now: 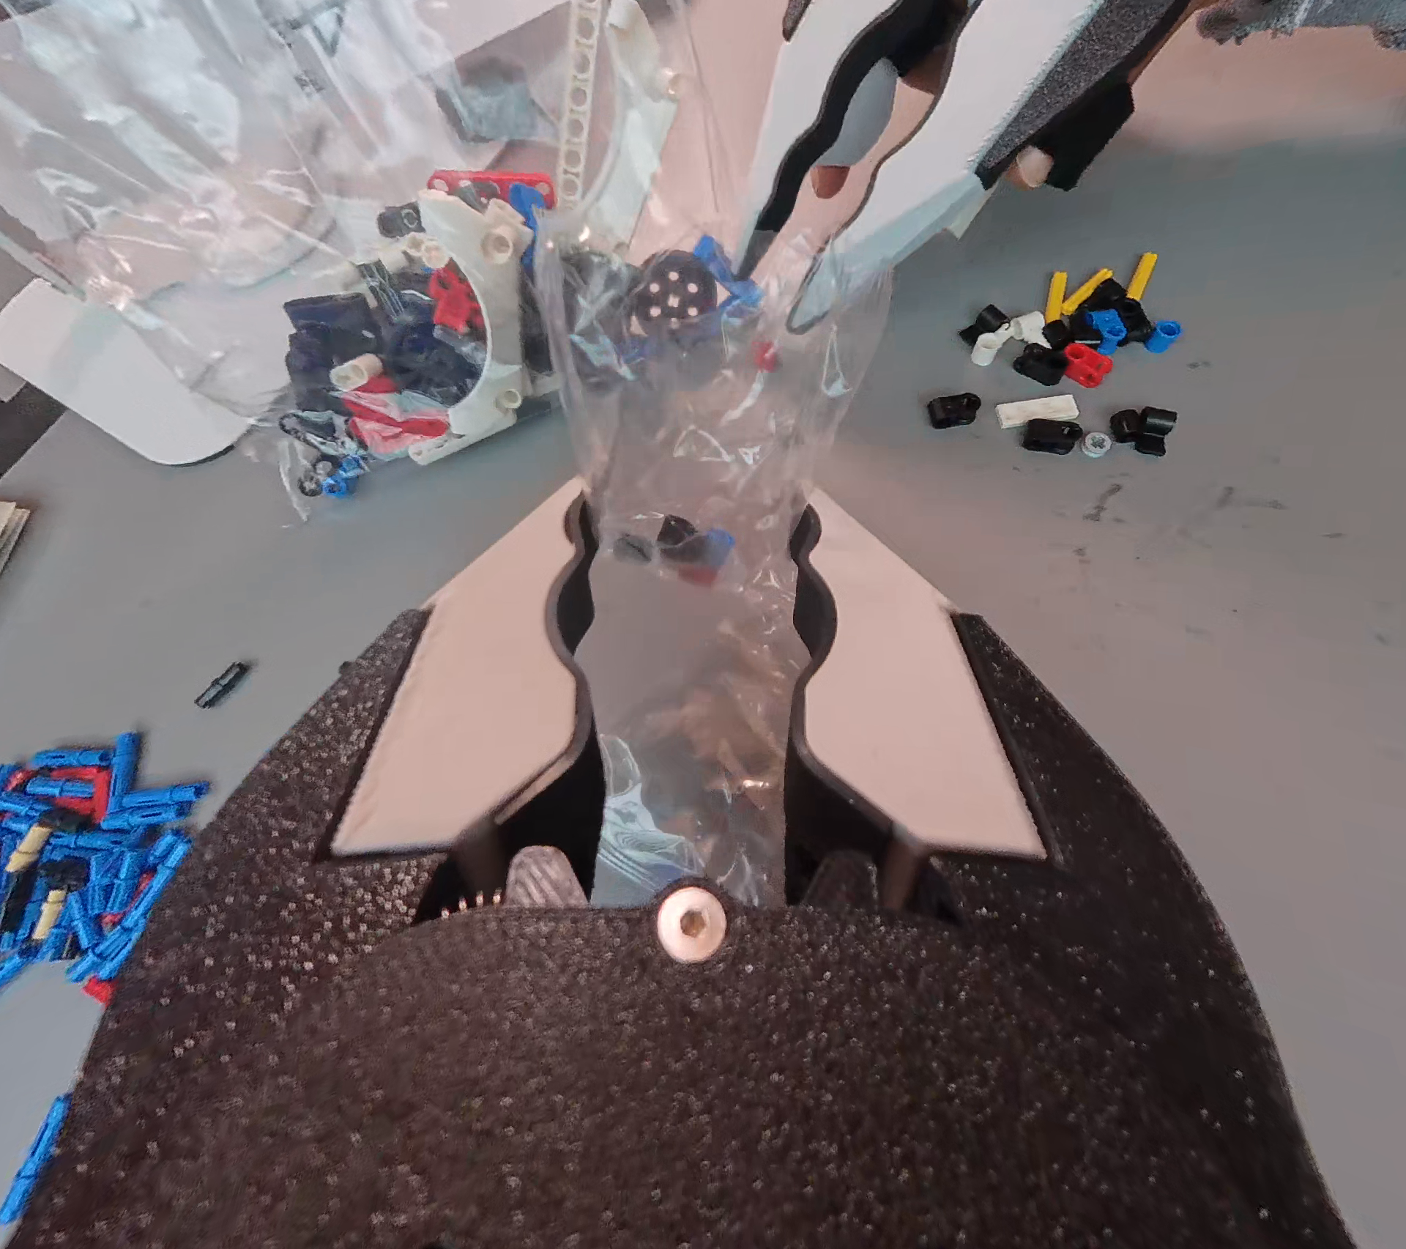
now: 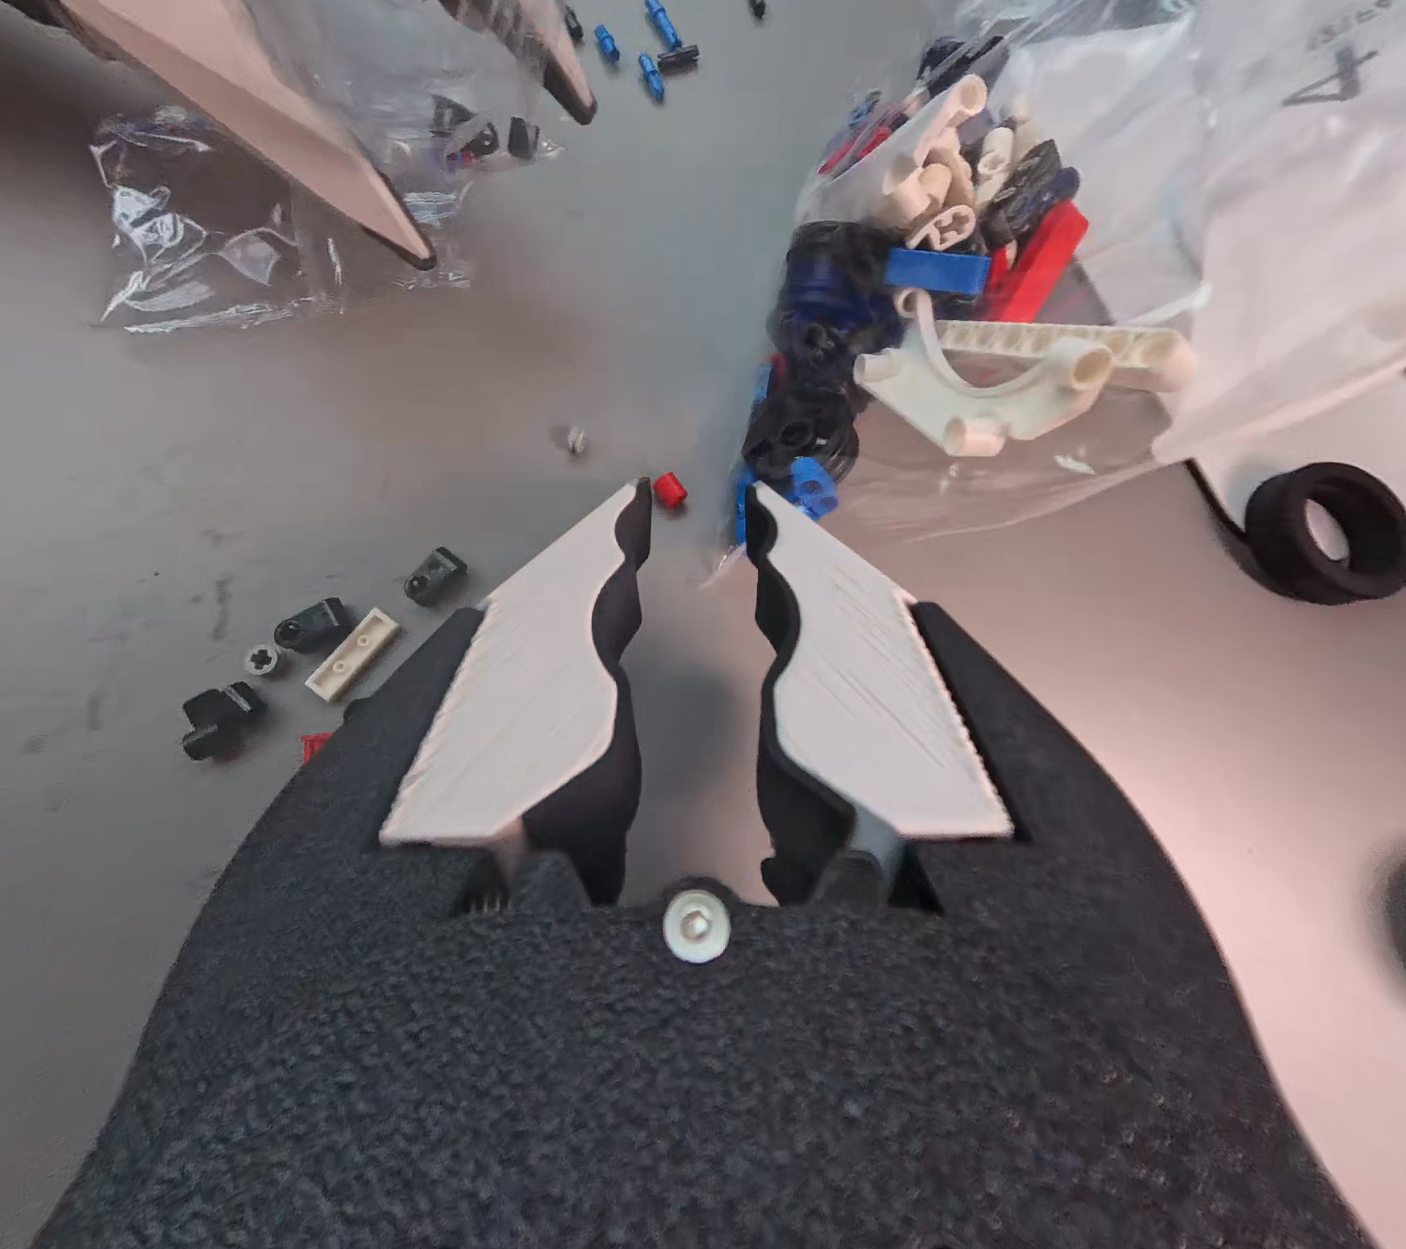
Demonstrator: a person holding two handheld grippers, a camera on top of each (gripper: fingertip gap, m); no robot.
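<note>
A small clear bag point(image 1: 685, 421) is seen lying between the fingers of the left hand-held gripper point(image 1: 694, 505), which are spread, with the plastic touching both; whether the bag is actually clamped cannot be told. A few black, blue and red pieces are left inside it, near the fingertips. The far end of the bag is met by the right hand-held gripper point(image 2: 698, 488), whose fingers are also spread with nothing between them. In the right wrist view a small red piece point(image 2: 669, 489) is found just beside its left tip and a blue piece point(image 2: 814, 489) just beside its right tip. Much has been laid out loose on the desk point(image 1: 1141, 603): a cluster of black, yellow, blue, red and white pieces point(image 1: 1065, 345) at the right, a heap of blue pins point(image 1: 84, 832) at the near left, and a lone black pin point(image 1: 221, 683) between the heap and the gripper. A large bag point(image 1: 228, 109) at the far left is seen full of white, red and dark parts. A black tyre point(image 2: 1328, 531) is set beside it.
</note>
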